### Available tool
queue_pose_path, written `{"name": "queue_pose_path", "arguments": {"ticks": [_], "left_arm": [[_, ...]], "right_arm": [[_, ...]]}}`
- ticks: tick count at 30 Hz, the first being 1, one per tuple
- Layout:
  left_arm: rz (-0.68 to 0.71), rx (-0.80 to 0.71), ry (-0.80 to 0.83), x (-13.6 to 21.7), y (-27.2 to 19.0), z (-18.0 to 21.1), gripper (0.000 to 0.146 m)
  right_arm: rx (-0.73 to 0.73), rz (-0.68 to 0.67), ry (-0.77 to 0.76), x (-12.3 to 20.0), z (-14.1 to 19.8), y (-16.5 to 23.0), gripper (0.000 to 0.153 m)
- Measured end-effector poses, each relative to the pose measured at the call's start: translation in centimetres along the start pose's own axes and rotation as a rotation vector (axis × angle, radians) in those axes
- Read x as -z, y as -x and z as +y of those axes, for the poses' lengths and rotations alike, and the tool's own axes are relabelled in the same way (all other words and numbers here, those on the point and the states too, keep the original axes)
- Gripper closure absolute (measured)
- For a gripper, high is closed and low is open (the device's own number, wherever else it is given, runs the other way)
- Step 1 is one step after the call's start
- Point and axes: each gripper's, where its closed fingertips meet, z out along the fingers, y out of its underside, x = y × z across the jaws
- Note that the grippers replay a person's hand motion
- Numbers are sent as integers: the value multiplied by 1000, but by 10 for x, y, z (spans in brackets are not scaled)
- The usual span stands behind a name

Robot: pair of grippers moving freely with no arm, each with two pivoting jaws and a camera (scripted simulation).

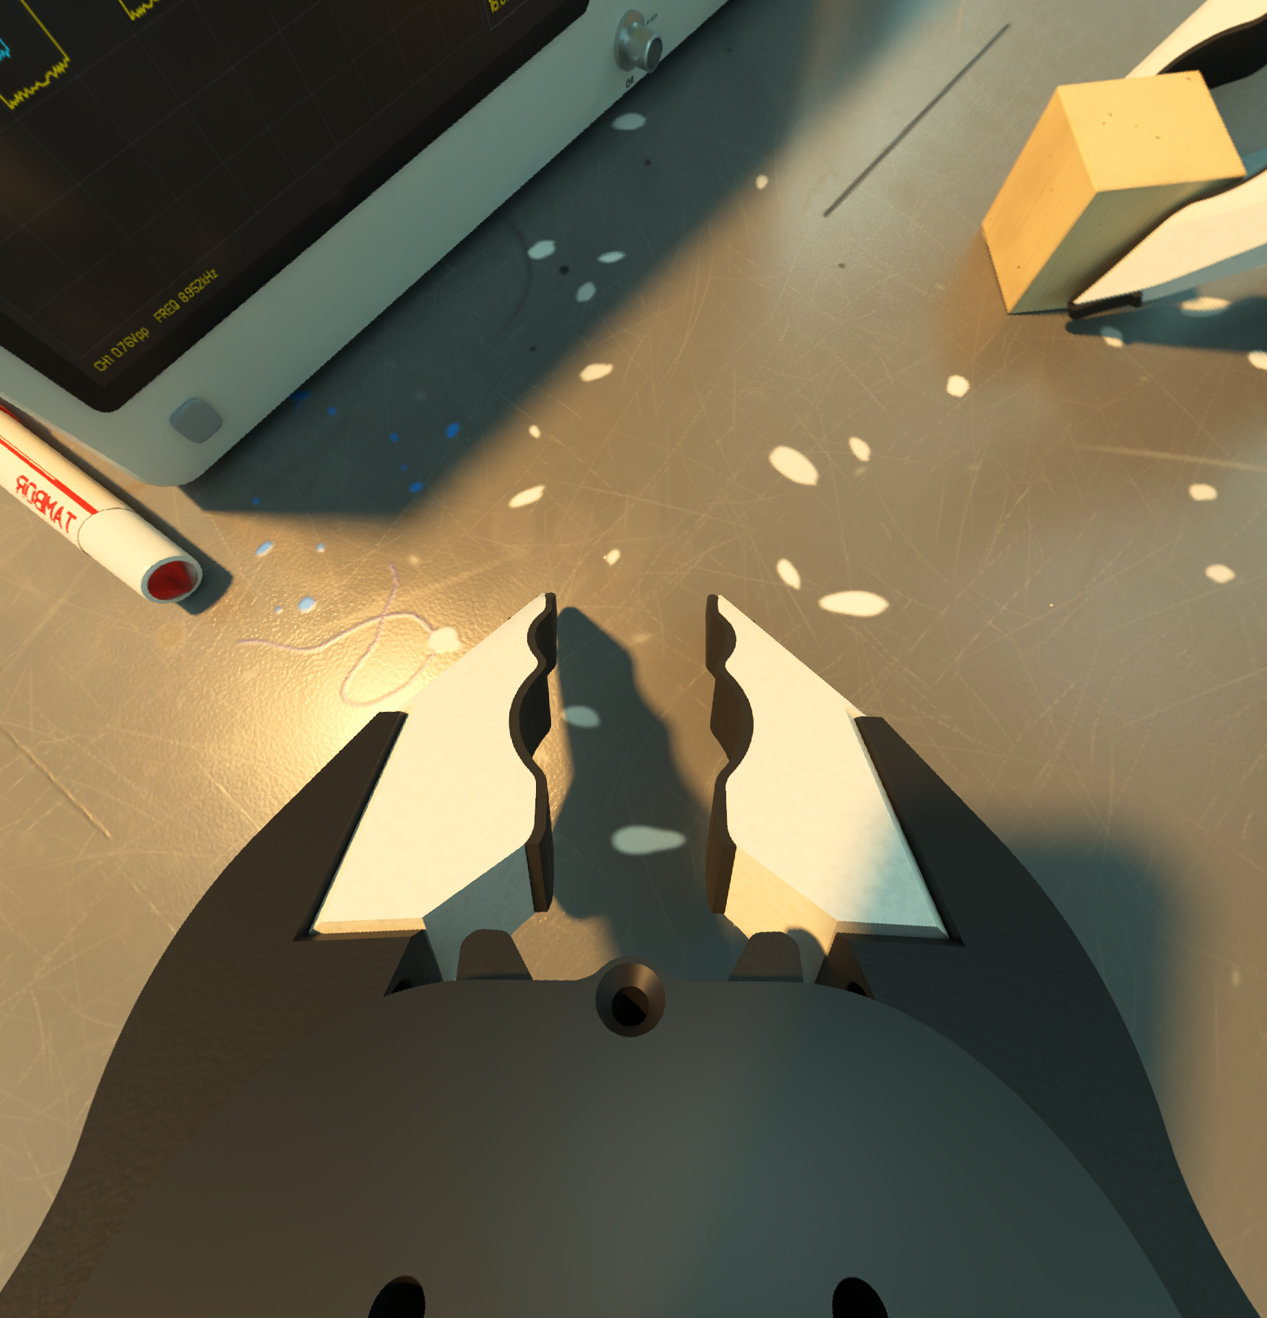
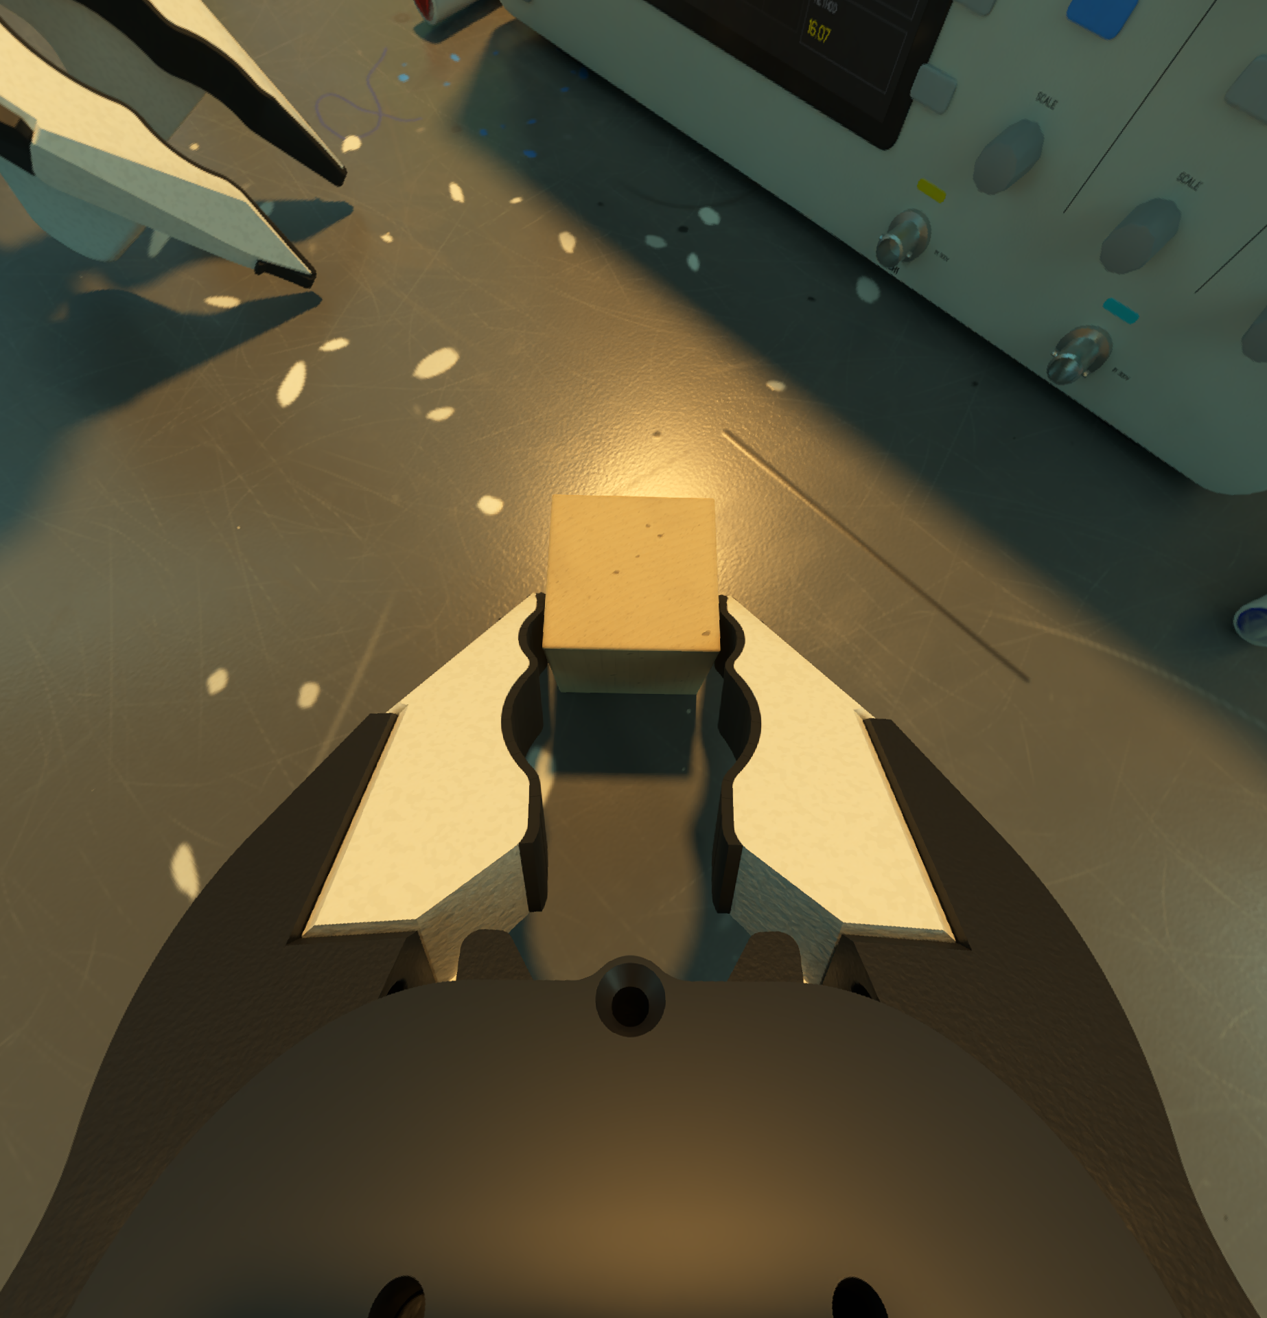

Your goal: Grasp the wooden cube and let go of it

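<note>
Right hand-held gripper [image 2: 631,598] fills the lower half of its own view, and we see its fingertips [image 2: 538,620] pressed against both side faces of the wooden cube [image 2: 631,574], so it is clamped on the cube. From the left wrist view we see the same cube [image 1: 1108,192] at upper right with its base on the worktop [image 1: 759,399] and the right hand-held gripper [image 1: 1187,235] around it.

Left hand-held gripper [image 1: 631,598] takes the lower half of its view; we see its jaws parted to a medium gap, nothing between them, only bare worktop and shadow. In the right wrist view it shows at upper left [image 2: 327,225], well apart from the cube.

Worktop [image 2: 331,570] is a scratched grey-tan surface with pale paint flecks, a few blue specks, a thin dark line near the cube and a faint scribble.

Pale grey instrument [image 1: 374,285] with a dark screen lies across the upper left of the left view; in the right view we see its panel [image 2: 1044,271] with knobs and metal connectors, beyond the cube to the right.

White marker with red markings [image 1: 81,513] lies beside the instrument's near corner, open red end facing us.

Small white tube end with a blue inside [image 2: 1265,617] sits at the right edge of the right view; we cannot tell what it is.
</note>
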Motion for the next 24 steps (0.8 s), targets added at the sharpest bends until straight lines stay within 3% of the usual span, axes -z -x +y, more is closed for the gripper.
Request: {"name": "queue_pose_path", "arguments": {"ticks": [16,19,24], "left_arm": [[8,5,-17,0,1,0,110],[15,7,-18,0,-1,0,107],[11,-4,-13,0,-2,0,105]], "right_arm": [[26,-105,-11,-21,-19,-14,108],[69,-95,-46,-16,-22,-11,82],[249,69,-136,-1,-32,-14,77]]}}
